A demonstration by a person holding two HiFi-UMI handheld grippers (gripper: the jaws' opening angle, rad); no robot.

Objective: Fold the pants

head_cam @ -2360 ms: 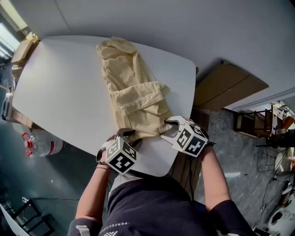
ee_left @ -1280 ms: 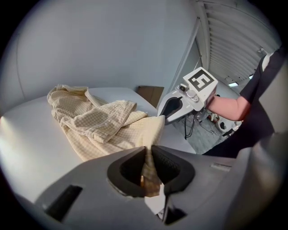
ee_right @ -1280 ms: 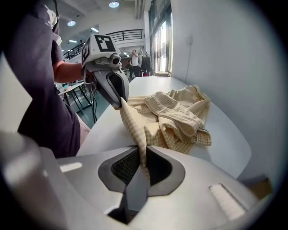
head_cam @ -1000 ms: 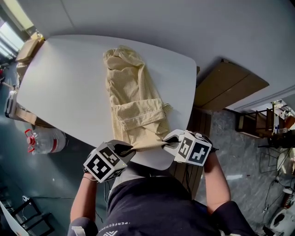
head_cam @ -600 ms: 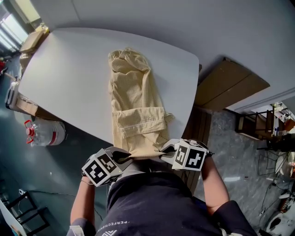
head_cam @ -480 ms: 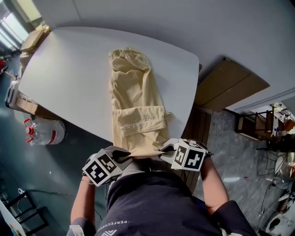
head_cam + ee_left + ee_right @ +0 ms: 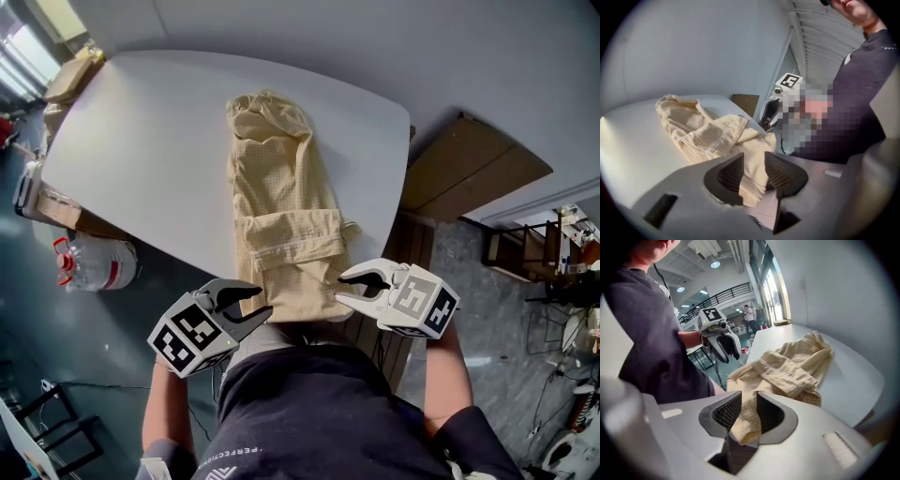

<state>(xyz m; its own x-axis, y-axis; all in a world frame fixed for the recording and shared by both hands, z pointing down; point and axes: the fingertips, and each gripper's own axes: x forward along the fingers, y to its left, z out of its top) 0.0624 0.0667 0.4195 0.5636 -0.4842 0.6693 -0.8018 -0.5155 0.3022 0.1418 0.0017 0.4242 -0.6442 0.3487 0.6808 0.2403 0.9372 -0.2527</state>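
Left hand-held gripper (image 7: pixel 261 300) and right hand-held gripper (image 7: pixel 342 288) have just been opening, with the pale yellow waffle-cloth pants (image 7: pixel 281 202) loose between their jaws. Best to back off cleanly before regripping farther ahead.

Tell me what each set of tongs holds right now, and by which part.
Nothing is held. The left tongs and right tongs have just been opening; the near end of the pants shows in each gap, unpinched.

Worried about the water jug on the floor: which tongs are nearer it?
Left. The left tongs are on the side of the pants facing the water jug; the right tongs are on the other side. Both have just opened, cloth loose between their jaws.
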